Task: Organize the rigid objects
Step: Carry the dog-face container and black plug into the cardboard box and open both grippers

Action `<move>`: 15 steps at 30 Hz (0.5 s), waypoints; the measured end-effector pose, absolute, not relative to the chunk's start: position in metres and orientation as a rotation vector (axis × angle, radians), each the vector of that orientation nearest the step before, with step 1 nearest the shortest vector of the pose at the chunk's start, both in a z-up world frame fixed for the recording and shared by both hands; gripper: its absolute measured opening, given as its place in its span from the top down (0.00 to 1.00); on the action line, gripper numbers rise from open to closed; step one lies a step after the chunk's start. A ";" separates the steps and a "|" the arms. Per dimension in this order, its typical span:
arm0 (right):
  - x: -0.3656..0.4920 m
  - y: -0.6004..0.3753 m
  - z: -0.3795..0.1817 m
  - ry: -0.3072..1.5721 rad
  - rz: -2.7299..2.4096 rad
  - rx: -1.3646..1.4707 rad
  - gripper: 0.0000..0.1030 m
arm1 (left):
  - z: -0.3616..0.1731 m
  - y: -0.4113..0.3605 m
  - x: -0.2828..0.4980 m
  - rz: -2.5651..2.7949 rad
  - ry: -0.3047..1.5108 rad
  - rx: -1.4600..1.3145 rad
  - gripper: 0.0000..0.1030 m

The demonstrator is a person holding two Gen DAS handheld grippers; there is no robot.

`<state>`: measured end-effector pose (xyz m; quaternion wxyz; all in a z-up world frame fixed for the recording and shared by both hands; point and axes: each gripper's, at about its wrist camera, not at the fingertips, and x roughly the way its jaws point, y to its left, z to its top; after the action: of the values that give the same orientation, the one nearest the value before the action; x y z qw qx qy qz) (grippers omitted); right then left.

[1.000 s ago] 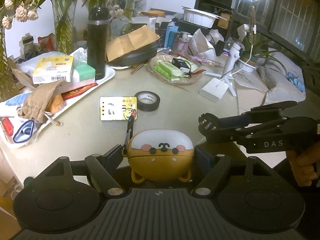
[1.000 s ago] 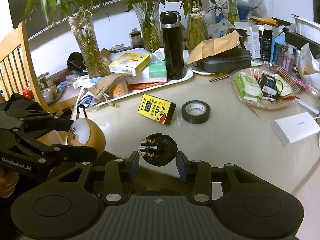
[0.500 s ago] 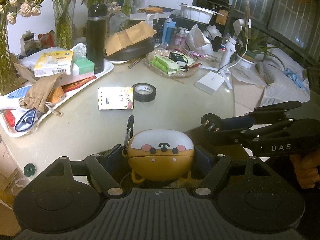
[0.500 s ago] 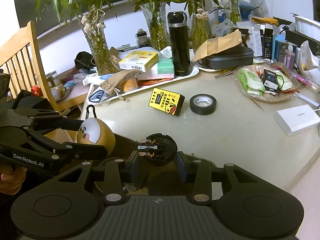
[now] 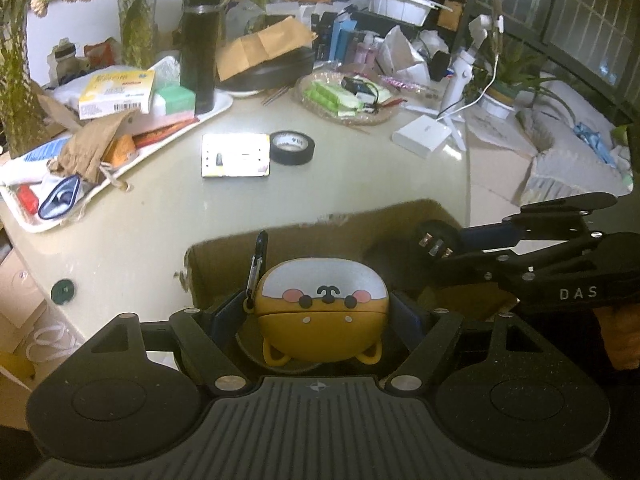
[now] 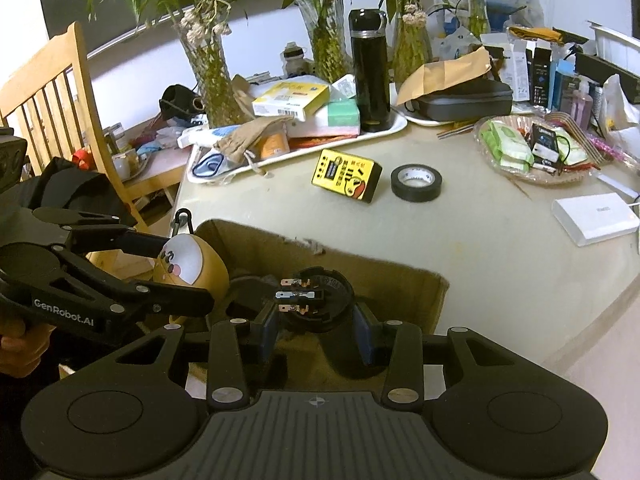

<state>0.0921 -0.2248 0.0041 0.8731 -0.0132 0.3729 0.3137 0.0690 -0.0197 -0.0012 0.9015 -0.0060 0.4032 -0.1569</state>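
Over the open brown cardboard box point(image 6: 400, 280), a rounded yellow-and-white cartoon-faced case point(image 5: 322, 312) is clamped in the left gripper point(image 5: 322, 316); likely light, smooth, slip-prone, best held across its flanks. Beside it, a black round plastic part with metal terminals point(image 6: 316, 296) is pinched by the right gripper point(image 6: 316, 328); rigid, terminals best avoided. Beyond the box, a yellow rectangular box point(image 6: 346, 174) and a black tape roll point(image 6: 416, 182) lie untouched.

The right tool point(image 5: 436, 244) carries the white letters "DAS" on its black arm, seen in the left wrist view just right of the yellow character case point(image 5: 322, 312). The left tool point(image 6: 188, 276) bears "GenRobot.AI" in white on its arm, left of that case point(image 6: 192, 268) in the right wrist view. The yellow box point(image 6: 346, 175) beside the black tape roll point(image 6: 416, 183) has printing too small to read, as has the yellow carton point(image 6: 290, 100).
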 end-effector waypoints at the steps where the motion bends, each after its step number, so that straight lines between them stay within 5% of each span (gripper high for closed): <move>1: 0.090 -0.224 0.004 0.782 0.655 -0.032 0.58 | -0.001 -0.019 0.068 -0.324 0.837 -0.012 0.26; 15: 0.092 -0.218 -0.011 0.870 0.613 -0.075 0.58 | -0.012 -0.022 0.072 -0.288 0.897 0.015 0.26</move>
<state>0.0925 -0.2179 -0.0111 0.8611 -0.0357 0.4145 0.2921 0.0716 -0.0218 -0.0115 0.8911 0.0071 0.4320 -0.1386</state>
